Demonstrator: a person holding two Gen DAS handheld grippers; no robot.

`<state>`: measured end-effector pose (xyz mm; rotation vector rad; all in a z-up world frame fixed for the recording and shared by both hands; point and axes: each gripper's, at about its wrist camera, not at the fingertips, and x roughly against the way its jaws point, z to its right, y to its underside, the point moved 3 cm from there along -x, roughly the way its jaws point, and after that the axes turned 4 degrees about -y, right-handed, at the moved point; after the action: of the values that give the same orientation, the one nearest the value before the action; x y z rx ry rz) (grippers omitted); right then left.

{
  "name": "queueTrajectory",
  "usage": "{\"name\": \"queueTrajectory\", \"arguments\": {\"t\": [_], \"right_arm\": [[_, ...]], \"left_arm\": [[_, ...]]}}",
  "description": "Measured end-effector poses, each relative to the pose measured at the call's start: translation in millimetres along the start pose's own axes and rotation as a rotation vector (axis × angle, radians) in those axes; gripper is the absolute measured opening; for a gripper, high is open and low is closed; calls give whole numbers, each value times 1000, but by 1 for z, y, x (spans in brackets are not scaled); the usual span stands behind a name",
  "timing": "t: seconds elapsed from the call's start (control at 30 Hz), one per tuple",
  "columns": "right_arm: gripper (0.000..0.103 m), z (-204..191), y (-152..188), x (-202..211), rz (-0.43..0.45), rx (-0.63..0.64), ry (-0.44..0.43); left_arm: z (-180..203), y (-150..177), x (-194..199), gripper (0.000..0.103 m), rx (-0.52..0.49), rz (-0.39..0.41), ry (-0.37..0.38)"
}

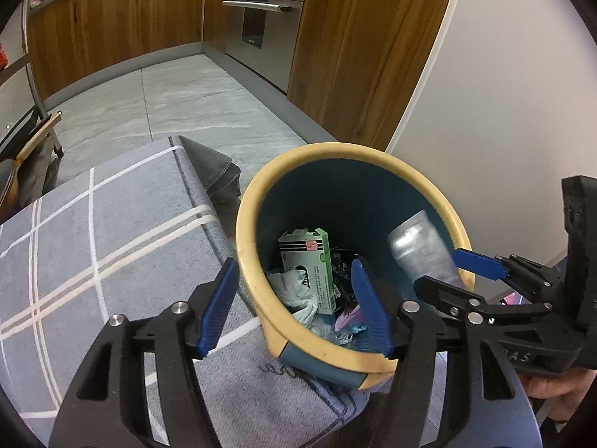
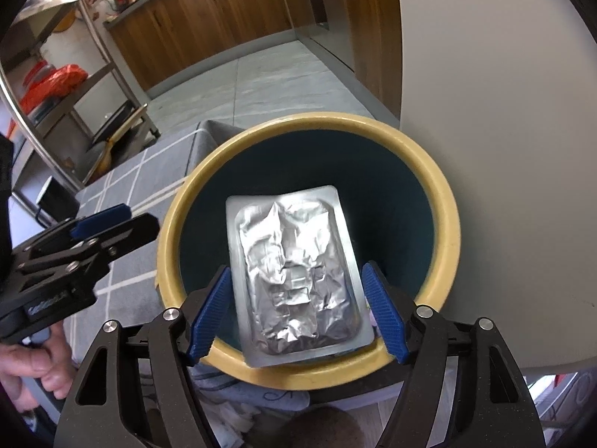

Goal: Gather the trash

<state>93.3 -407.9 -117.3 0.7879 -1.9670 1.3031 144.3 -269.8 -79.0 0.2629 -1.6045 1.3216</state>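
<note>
A bin (image 1: 257, 194) (image 2: 444, 201) with a yellow rim and a blue inside holds a green box (image 1: 317, 261), crumpled tissue (image 1: 294, 287) and dark wrappers. My left gripper (image 1: 294, 310) (image 2: 123, 220) stands open astride the bin's near rim, with nothing held. My right gripper (image 2: 298, 313) (image 1: 438, 268) hovers over the bin's mouth. A silver foil blister pack (image 2: 294, 272) (image 1: 421, 254) lies between its fingers. Narrow gaps show at both pads, so it is open. The pack looks blurred in the left wrist view.
A grey cloth with white stripes (image 1: 93, 242) (image 2: 123, 186) covers the surface left of the bin. Behind are a tiled floor (image 1: 186, 104), wooden cabinets (image 1: 112, 18) and an oven (image 1: 261, 11). A steel rack (image 2: 93, 56) stands left, a white wall (image 2: 503, 112) right. A hand (image 2: 26, 366) grips the left gripper's handle.
</note>
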Motion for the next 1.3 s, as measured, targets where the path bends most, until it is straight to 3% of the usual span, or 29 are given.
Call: {"name": "queueTrajectory", "arguments": {"t": [0.07, 0.3, 0.6, 0.77, 1.0, 1.3], "right_arm": [[81, -1, -1, -1, 1, -4, -6], [84, -8, -4, 11, 36, 12, -20], [95, -11, -2, 68, 164, 36, 40], [97, -18, 10, 100, 246, 72, 79], [98, -23, 29, 126, 293, 128, 97], [98, -13, 32, 141, 347, 108, 91]], "left_arm": [[-1, 1, 3, 68, 1, 5, -4], [-3, 2, 17, 78, 6, 27, -12], [-6, 6, 53, 96, 1, 89, -70], [-4, 9, 82, 97, 4, 142, -117], [5, 22, 111, 97, 30, 189, -144], [12, 47, 127, 97, 81, 225, -196]]}}
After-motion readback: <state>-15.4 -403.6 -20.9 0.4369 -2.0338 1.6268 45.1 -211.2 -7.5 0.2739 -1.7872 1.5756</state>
